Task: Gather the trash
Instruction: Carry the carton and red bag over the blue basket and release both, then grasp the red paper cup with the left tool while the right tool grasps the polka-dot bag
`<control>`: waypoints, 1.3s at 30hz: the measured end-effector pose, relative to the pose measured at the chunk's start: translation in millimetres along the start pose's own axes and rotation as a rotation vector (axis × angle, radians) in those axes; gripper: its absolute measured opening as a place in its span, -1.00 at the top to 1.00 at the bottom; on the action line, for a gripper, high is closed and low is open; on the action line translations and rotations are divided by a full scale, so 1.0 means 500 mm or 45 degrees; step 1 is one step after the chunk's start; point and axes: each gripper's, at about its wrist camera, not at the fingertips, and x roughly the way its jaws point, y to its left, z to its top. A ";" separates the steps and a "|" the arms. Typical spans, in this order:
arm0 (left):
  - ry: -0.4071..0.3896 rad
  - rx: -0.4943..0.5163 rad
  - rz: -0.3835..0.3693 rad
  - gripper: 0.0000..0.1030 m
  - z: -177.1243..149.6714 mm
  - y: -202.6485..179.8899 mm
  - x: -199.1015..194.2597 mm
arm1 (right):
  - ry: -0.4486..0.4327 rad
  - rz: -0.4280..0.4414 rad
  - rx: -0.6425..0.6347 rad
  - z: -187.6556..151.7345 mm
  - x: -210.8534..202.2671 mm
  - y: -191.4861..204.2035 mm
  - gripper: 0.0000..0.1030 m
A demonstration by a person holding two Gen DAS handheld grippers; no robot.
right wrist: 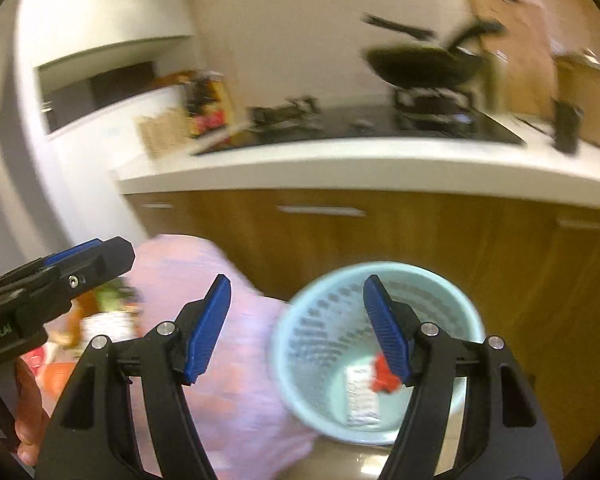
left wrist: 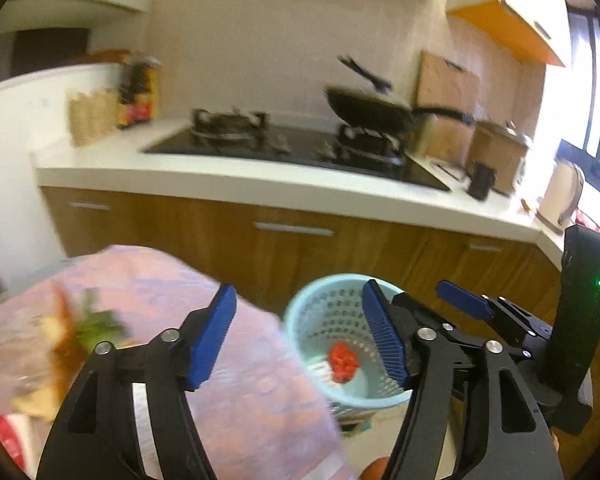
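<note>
Both grippers, left gripper and right gripper, gape empty; pink trash bag lies left of blue basket, nearer the left

The white counter carried a black hob with a dark pan — a kettle near the window; the floor held a pale blue basket
</note>
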 end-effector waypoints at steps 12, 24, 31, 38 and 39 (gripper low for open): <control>-0.055 -0.292 0.465 -0.49 -0.135 0.357 -0.260 | 0.092 0.209 -0.194 -0.093 0.109 0.264 -0.26; 0.105 -0.562 0.536 -0.49 -0.279 0.573 -0.261 | 0.227 0.246 -0.266 -0.125 0.189 0.331 -0.27; 0.159 -0.613 0.528 -0.49 -0.315 0.595 -0.224 | 0.261 0.215 -0.316 -0.140 0.206 0.346 -0.27; 0.143 -0.589 0.563 -0.46 -0.313 0.592 -0.212 | 0.273 0.202 -0.312 -0.140 0.212 0.345 -0.28; 0.140 -0.587 0.568 -0.46 -0.312 0.592 -0.213 | 0.273 0.200 -0.313 -0.140 0.212 0.346 -0.28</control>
